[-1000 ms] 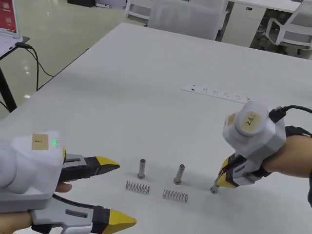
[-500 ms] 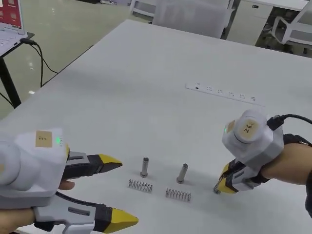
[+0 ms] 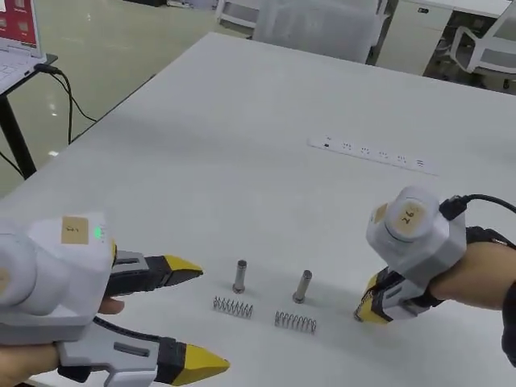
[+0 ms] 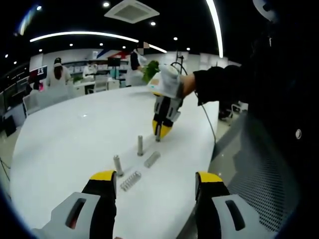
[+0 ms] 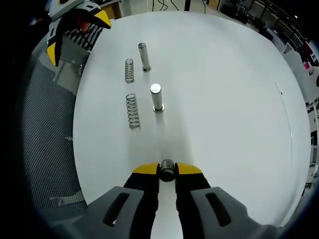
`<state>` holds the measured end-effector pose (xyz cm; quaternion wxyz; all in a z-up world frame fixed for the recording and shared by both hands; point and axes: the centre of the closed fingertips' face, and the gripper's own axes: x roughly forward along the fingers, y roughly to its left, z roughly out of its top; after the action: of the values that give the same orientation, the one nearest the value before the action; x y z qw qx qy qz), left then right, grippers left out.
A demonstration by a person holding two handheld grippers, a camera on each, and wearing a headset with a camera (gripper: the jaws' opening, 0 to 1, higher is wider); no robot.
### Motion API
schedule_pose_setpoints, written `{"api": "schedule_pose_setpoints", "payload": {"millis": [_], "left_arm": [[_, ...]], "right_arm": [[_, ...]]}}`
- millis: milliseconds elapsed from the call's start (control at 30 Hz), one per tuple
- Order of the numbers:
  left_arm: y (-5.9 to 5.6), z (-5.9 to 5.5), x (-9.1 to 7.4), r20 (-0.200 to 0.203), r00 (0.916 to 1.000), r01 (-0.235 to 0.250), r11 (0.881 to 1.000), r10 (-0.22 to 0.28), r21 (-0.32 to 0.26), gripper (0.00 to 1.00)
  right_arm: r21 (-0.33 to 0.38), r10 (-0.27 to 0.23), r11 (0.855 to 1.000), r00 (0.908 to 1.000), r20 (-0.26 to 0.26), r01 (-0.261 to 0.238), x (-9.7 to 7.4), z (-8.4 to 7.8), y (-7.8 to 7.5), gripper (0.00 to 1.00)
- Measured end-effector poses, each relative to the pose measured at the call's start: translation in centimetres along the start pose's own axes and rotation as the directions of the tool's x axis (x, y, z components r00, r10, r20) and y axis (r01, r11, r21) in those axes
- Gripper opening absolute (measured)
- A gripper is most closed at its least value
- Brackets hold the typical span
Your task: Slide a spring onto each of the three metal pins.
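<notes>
Two bare metal pins (image 3: 239, 276) (image 3: 301, 286) stand upright on the white table (image 3: 242, 145). A loose spring (image 3: 232, 306) (image 3: 295, 322) lies in front of each. My right gripper (image 3: 372, 311) points straight down at the table to their right. It is shut on a ribbed round metal end (image 5: 167, 171) that looks like a spring on the third pin. My left gripper (image 3: 193, 318) hovers open and empty at the near left, short of the pins (image 4: 118, 165) (image 4: 140, 145) and springs (image 4: 130, 180) (image 4: 152, 159). The right gripper (image 4: 160, 132) stands beyond them.
A white power strip (image 3: 371, 155) lies further back on the table. Office chairs (image 3: 314, 24) stand past the far edge. A laptop (image 3: 16, 32) and dangling cables (image 3: 68, 89) are off the table's left side. The table's near edge runs close behind both grippers.
The right gripper has sunk lower, so its tips now cover the third pin that stuck out beneath them. The left gripper stays open and in place.
</notes>
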<state>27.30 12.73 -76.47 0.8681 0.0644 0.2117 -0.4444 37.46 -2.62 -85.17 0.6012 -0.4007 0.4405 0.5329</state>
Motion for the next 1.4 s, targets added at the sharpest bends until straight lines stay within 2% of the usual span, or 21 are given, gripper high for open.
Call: {"api": "schedule_pose_setpoints", "payload": {"millis": [533, 867, 1067, 1400], "left_arm": [[-0.2, 0.0, 0.0, -0.004, 1.0, 0.007, 1.0, -0.007, 0.009, 0.59], [-0.3, -0.1, 0.0, -0.006, 0.9999, 0.011, 1.0, -0.011, 0.016, 0.59], [-0.3, -0.1, 0.0, -0.007, 0.9999, 0.012, 1.0, -0.012, 0.018, 0.58], [-0.2, -0.1, -0.1, -0.007, 0.9999, 0.011, 1.0, -0.011, 0.017, 0.58]], "right_arm": [[-0.024, -0.047, 0.999, 0.9984, 0.031, 0.047, -1.6, 1.2, 0.2, 0.17], [-0.074, -0.074, 0.994, 0.9957, 0.056, 0.078, -2.9, 3.2, 0.7, 0.18], [-0.108, -0.053, 0.992, 0.996, 0.072, 0.061, -2.8, 4.8, 2.0, 0.17], [-0.149, -0.002, 0.989, 0.9983, 0.058, 0.01, -1.0, 5.8, 4.0, 0.16]]}}
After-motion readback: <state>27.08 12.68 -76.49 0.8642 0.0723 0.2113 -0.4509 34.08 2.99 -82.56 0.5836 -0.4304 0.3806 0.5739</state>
